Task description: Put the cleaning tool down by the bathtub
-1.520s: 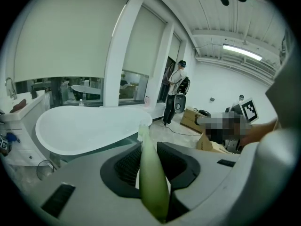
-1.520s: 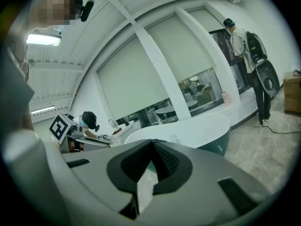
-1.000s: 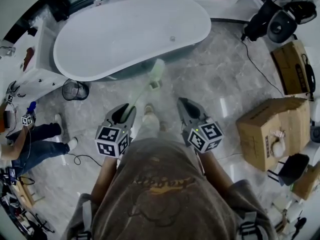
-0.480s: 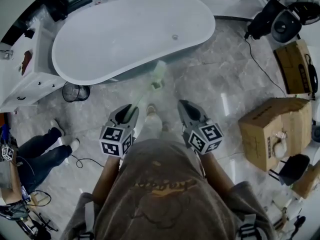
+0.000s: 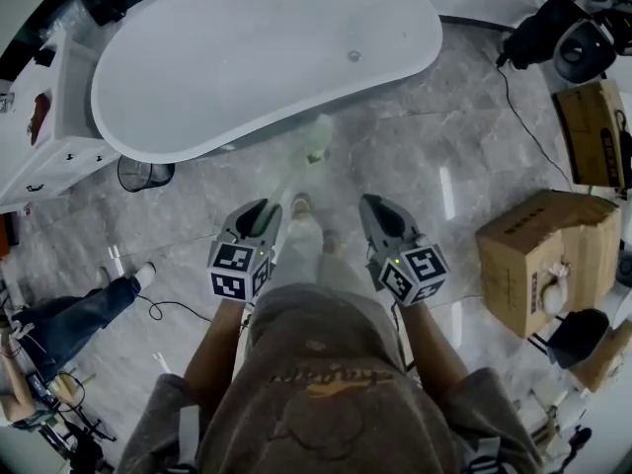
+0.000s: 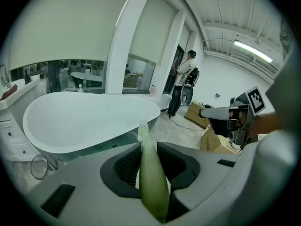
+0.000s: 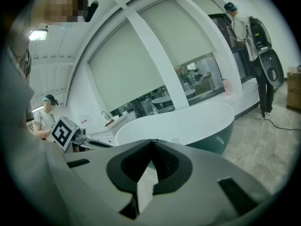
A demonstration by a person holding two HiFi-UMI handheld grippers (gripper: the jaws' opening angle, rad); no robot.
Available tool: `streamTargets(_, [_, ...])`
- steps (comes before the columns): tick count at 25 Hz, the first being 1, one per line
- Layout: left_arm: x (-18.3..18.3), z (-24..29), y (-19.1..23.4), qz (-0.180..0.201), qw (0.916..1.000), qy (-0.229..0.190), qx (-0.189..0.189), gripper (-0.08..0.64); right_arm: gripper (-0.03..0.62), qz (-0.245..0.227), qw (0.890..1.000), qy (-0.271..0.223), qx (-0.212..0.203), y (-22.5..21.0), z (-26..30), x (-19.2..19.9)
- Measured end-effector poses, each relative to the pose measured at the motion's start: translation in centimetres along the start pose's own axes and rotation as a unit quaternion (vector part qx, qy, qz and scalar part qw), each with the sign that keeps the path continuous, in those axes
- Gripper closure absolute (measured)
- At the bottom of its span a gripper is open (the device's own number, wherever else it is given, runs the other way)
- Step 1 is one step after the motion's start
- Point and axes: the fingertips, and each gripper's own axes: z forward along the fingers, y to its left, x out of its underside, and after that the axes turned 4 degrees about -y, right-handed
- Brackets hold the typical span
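The cleaning tool [image 5: 314,144] is a pale green long-handled brush, its head hanging above the floor just in front of the white bathtub [image 5: 267,57]. My left gripper [image 5: 259,210] is shut on its handle. In the left gripper view the green handle [image 6: 151,178] runs between the jaws and points at the bathtub [image 6: 84,121]. My right gripper [image 5: 372,205] hangs level with the left one, to its right. In the right gripper view its jaws [image 7: 152,141] meet at the tips with nothing between them.
A wire waste bin [image 5: 145,174] stands left of the tub beside a white cabinet [image 5: 44,136]. A seated person's legs [image 5: 74,309] are at the far left. Cardboard boxes [image 5: 538,255], a black machine [image 5: 568,33] and a floor cable [image 5: 513,97] lie right.
The view has slid toward the bathtub, which now fills more of the top. Both grippers sit slightly lower in the frame. The left gripper's hold on the tool is unchanged.
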Motion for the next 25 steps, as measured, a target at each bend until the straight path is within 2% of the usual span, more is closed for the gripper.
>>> streamTargets(10, [4.2, 5.9, 3.1, -0.021, 0.9993, 0.03, -0.011, 0.449, 0.594, 0.006, 1.0, 0.027, 0.011, -3.8, 3.9, 3.8])
streamTargets(25, [10.7, 14.4, 6.6, -0.035, 0.9969, 0.067, -0.021, 0.449, 0.594, 0.011, 0.999, 0.053, 0.002, -9.1, 10.7, 10.7])
